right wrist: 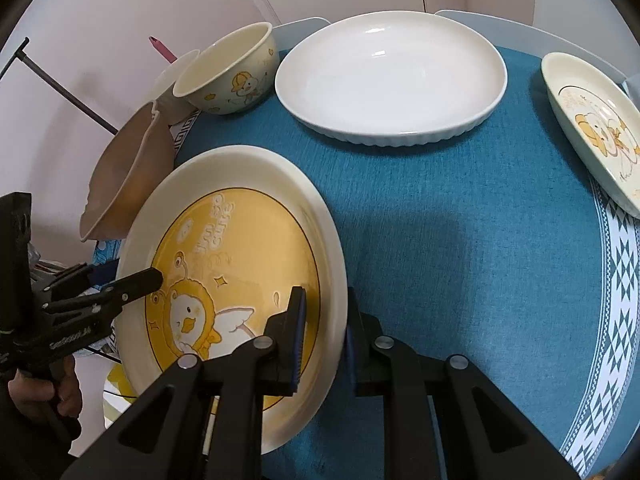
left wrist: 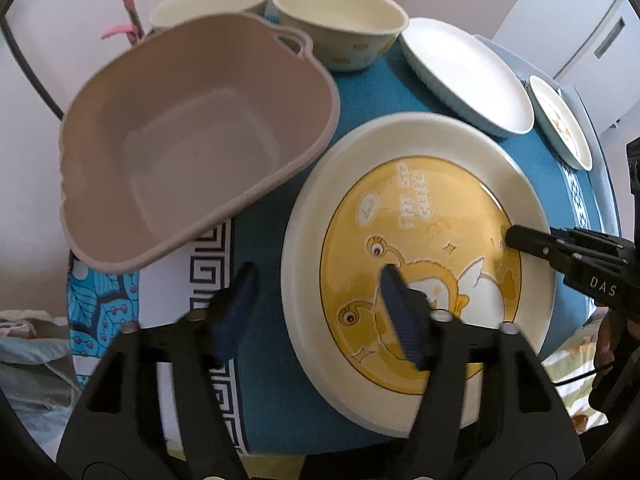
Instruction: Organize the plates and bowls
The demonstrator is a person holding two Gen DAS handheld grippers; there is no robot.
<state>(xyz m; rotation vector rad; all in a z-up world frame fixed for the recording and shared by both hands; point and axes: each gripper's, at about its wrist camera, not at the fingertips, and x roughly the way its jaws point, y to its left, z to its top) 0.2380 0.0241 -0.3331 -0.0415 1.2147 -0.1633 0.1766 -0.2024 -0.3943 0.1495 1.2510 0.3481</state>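
Note:
A round yellow duck plate (left wrist: 420,264) is held tilted above the blue tablecloth (left wrist: 280,360); it also shows in the right wrist view (right wrist: 232,280). My left gripper (left wrist: 320,300) straddles its near rim, one finger over the plate face, one outside. My right gripper (right wrist: 324,340) clamps the opposite rim; it appears in the left wrist view (left wrist: 560,252) at the plate's right edge. A beige plastic basin (left wrist: 192,152) sits left of the plate.
Two cream duck bowls (left wrist: 340,20) (left wrist: 208,4) stand at the back. A white oval dish (right wrist: 392,76) lies beyond the plate. A small duck plate (right wrist: 600,128) sits at the right edge of the table.

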